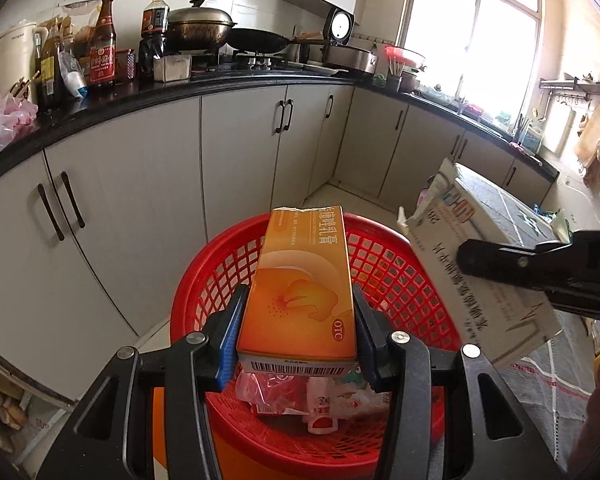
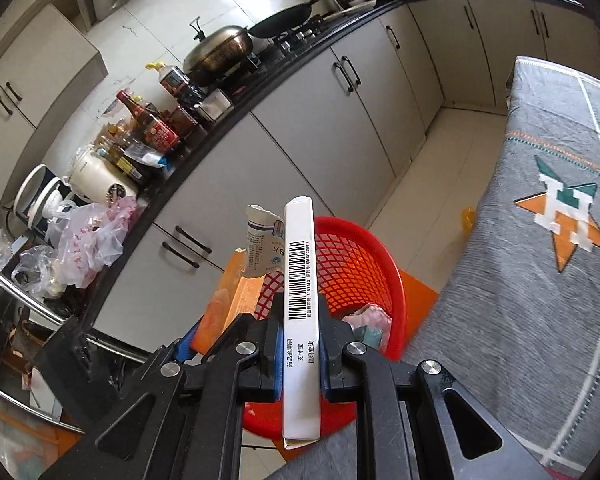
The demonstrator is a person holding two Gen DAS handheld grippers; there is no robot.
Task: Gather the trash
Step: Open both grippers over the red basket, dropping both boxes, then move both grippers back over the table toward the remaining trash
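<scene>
Trash — orange cardboard medicine box [image 1: 300, 284] clamped in left gripper [image 1: 296, 312], white carton [image 2: 301, 312] pinched in right gripper [image 2: 300, 344], both above red mesh plastic basket [image 1: 404, 280]; releasing off-centre risks rim bounce-out.

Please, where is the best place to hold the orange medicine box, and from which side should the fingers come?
Grip the orange box across its long narrow sides near the barcode end, coming from that end. Its flat parallel sides suit the pads, as the left gripper shows.

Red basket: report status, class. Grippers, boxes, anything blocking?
Left gripper shut on orange box. Right gripper shut on white box. Both over red basket; nothing blocking.
</scene>
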